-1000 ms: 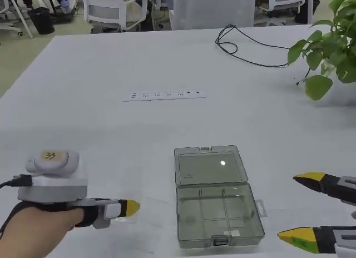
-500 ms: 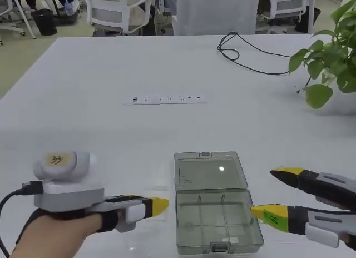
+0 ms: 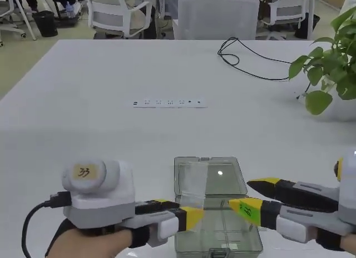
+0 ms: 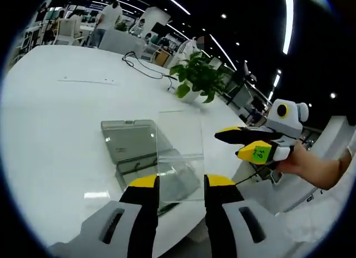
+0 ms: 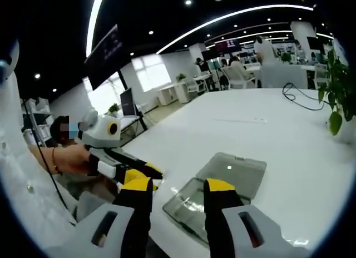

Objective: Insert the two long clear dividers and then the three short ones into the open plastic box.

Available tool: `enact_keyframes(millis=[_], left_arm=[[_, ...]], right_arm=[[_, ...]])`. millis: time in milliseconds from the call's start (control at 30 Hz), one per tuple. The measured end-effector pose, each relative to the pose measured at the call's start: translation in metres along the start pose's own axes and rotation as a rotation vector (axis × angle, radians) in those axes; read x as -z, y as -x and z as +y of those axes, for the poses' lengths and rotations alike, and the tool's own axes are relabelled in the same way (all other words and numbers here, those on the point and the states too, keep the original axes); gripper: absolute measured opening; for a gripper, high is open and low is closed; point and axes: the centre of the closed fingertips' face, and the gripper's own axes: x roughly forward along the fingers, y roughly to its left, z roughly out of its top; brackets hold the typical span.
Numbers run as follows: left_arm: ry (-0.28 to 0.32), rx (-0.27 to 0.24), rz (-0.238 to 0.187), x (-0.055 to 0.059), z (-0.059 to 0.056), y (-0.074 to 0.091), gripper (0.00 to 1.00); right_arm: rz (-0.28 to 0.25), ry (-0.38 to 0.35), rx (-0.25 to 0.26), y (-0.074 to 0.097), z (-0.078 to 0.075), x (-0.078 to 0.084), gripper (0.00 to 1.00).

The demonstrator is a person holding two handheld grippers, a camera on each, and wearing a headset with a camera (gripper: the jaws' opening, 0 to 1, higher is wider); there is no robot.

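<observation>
Clear thin plastic is the material of the divider [image 4: 179, 155], so it is judged to be light, quite stiff, slippery on its faces, and easy to crack if squeezed hard. It is held upright between the jaws of the left gripper [image 4: 182, 181], which seem to be pressed on its two opposite edges at the lower end. A low hold on the edges is judged best, so that the free end can be guided into a slot. The divider is at the left edge of the open plastic box [image 3: 219, 238], seemingly just above it. The right gripper [image 3: 239, 193] is empty, with its jaws apart, over the right part of the box, where the way down could be blocked by it. The lid [image 3: 207, 174] lies open on the far side. A power strip [image 3: 169, 103], a black cable [image 3: 239, 55] and a potted plant [image 3: 325, 63] are well apart, further on the table.
</observation>
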Motion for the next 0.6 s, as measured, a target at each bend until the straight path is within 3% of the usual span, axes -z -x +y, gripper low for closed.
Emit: enact_keyframes(millis=[233, 600], left_arm=[[-0.021, 0.018, -0.001, 0.001, -0.008, -0.005, 0.3], [-0.063, 0.037, 0.0, 0.0, -0.016, -0.009, 0.3]], right_arm=[[-0.007, -0.05, 0.019, -0.006, 0.001, 0.002, 0.28], [0.022, -0.13, -0.001, -0.017, 0.008, 0.008, 0.16]])
